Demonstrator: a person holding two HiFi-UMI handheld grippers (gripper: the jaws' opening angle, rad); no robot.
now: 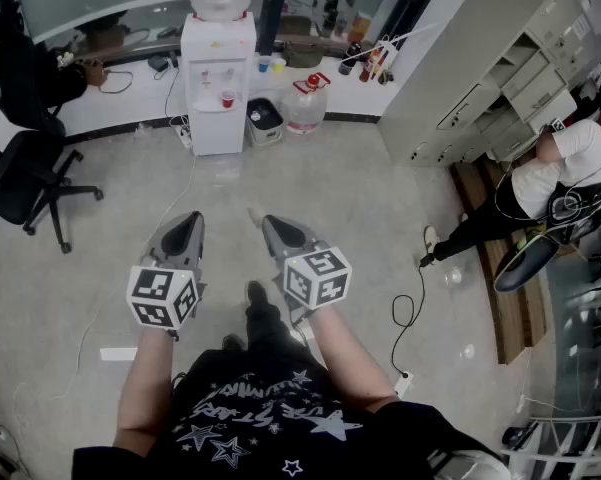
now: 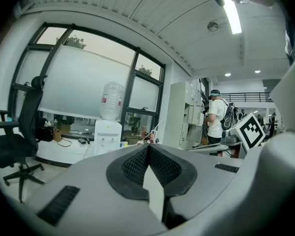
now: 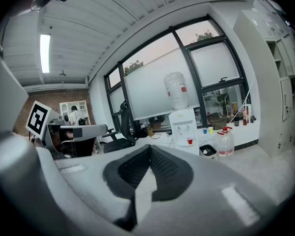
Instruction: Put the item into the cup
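Observation:
My left gripper (image 1: 188,222) and right gripper (image 1: 272,224) are held side by side at waist height over the grey floor (image 1: 100,268), both pointing forward. In the left gripper view the left gripper (image 2: 148,150) has its black pads pressed together with nothing between them. The right gripper (image 3: 148,152) is likewise shut and empty in its own view. No item lies within reach. A small red cup (image 1: 227,98) sits in the water dispenser's bay, and blue and yellow cups (image 1: 263,65) stand on the counter behind it.
A white water dispenser (image 1: 218,78) stands ahead by the window, with a water jug (image 1: 305,103) to its right. A black office chair (image 1: 30,178) is at left. Grey cabinets (image 1: 470,78) and a person (image 1: 555,163) are at right. A cable (image 1: 410,308) trails on the floor.

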